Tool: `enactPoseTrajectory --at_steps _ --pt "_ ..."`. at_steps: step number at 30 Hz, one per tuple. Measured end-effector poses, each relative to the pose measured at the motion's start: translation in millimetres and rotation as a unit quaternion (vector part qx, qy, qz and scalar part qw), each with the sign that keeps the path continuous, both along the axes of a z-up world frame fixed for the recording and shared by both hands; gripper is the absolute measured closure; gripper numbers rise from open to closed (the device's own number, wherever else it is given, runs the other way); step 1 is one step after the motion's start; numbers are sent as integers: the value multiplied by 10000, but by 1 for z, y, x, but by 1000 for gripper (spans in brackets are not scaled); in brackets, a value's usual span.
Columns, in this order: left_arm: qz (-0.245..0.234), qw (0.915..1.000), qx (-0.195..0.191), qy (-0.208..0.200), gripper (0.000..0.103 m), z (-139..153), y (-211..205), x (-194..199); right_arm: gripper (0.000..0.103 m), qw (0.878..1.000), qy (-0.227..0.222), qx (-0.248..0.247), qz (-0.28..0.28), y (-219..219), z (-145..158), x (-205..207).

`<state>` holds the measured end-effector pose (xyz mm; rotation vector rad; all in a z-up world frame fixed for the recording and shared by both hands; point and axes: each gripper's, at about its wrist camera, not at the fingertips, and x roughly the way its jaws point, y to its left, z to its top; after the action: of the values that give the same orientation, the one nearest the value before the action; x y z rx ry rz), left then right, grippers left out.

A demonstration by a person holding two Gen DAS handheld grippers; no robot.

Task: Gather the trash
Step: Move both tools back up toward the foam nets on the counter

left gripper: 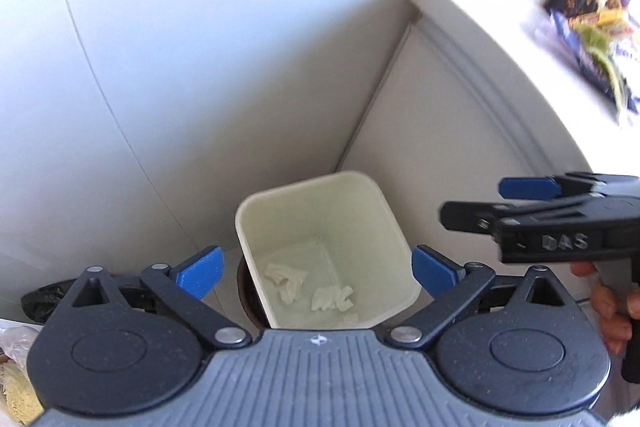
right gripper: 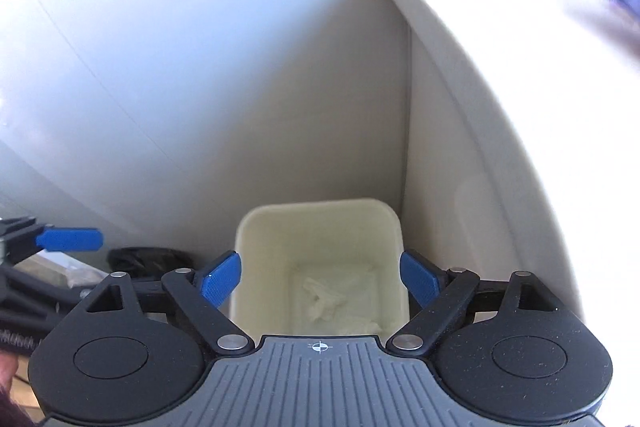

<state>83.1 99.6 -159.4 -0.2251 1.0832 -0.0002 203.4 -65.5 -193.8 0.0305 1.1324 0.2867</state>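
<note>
Both grippers hang over a cream bin [left gripper: 362,227] wedged into the corner where the pale wall meets a white cabinet [left gripper: 460,99]. The left gripper [left gripper: 318,273] is spread wide with nothing between its blue pads, and the right gripper [right gripper: 320,281] is released too, also empty. Crumpled white tissues [left gripper: 310,287] lie at the bottom of the bin; its near rim is cut off behind the gripper bodies. A hand [left gripper: 608,307] shows only partly at the frame edge. Something black, perhaps a bag [right gripper: 150,259], sits left of the bin, half hidden. Colourful packets [left gripper: 596,27] up on the cabinet top are too blurred to read.
</note>
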Motion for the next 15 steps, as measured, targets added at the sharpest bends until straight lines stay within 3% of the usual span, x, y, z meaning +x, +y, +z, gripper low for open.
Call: enactPoseTrajectory --at_steps 8,15 --pt "153 9995 -118 -253 1 28 3 -3 7 9982 -563 14 183 0 63 -18" --pt "10 9979 -94 -640 1 60 -5 -1 2 9900 -1400 -164 -80 -29 109 -53"
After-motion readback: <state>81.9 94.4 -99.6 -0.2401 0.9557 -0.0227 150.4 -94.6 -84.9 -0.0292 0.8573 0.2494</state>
